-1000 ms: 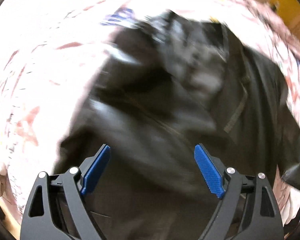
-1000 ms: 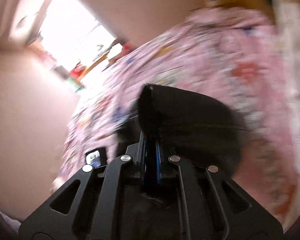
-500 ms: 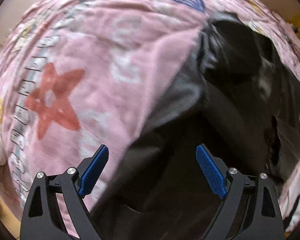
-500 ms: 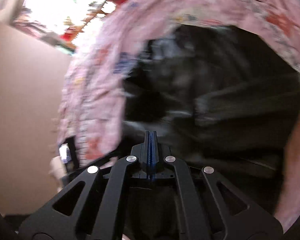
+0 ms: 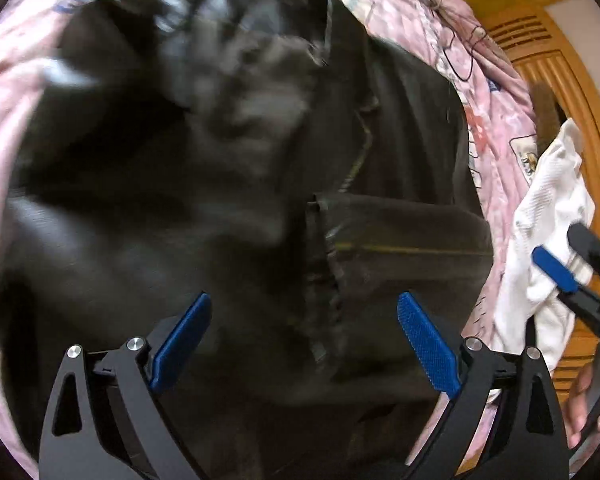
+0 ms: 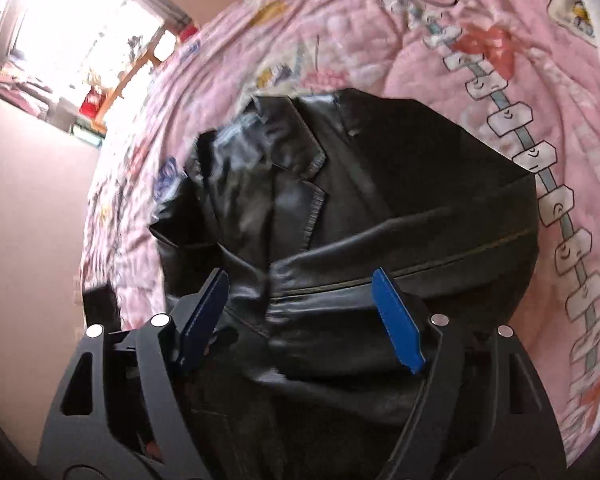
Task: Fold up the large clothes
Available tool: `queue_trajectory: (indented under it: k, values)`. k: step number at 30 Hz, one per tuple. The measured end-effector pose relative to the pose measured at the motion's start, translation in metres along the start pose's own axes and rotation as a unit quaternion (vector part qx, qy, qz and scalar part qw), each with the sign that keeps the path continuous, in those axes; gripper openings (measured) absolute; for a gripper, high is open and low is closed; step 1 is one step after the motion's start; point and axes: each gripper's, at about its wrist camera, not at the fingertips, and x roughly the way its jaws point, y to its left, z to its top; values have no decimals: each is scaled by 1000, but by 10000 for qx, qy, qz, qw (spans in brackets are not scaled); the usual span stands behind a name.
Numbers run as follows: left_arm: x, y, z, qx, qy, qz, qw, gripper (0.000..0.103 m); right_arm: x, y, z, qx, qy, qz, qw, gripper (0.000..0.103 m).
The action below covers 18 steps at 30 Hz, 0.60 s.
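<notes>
Black leather, with a dull sheen on its creases: the jacket (image 6: 380,208) lies spread on the bed, its notched collar and lapel turned toward the far side in the right wrist view and one sleeve laid across the body with a pale seam running along it. The right gripper (image 6: 300,316) hangs just above the near part of the jacket with its blue pads wide apart and nothing between them; the sleeve passes under the gap. The left gripper (image 5: 304,344) is likewise spread wide and holds nothing, poised over the same jacket (image 5: 400,184), whose left half is smeared by motion blur (the collar end is hard to read there). At the right edge of the left wrist view the right gripper (image 5: 576,292) shows again, parted, with the person's fingers (image 5: 584,384) below it. Whether either gripper touches the leather cannot be told.

The bed is covered by a pink bedspread (image 6: 440,52) printed with red stars, a cartoon train track and small figures. A white cloth (image 5: 548,216) lies crumpled at the bed's edge, beside a wooden louvred door (image 5: 540,52). A bright window (image 6: 84,36) with cluttered shelves stands beyond the bed, next to a plain pinkish wall (image 6: 32,208)
</notes>
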Motion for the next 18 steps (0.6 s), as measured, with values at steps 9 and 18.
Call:
queue_trajectory:
  k: [9,18]
  values:
    - [51,-5,14,-289,511,162,9981,91,-6,-76,46,383,30,488,9981,73]
    - [72,-42,29,-151,976,71,9951,23,-12,-111,50,495,-177,557,9971,73]
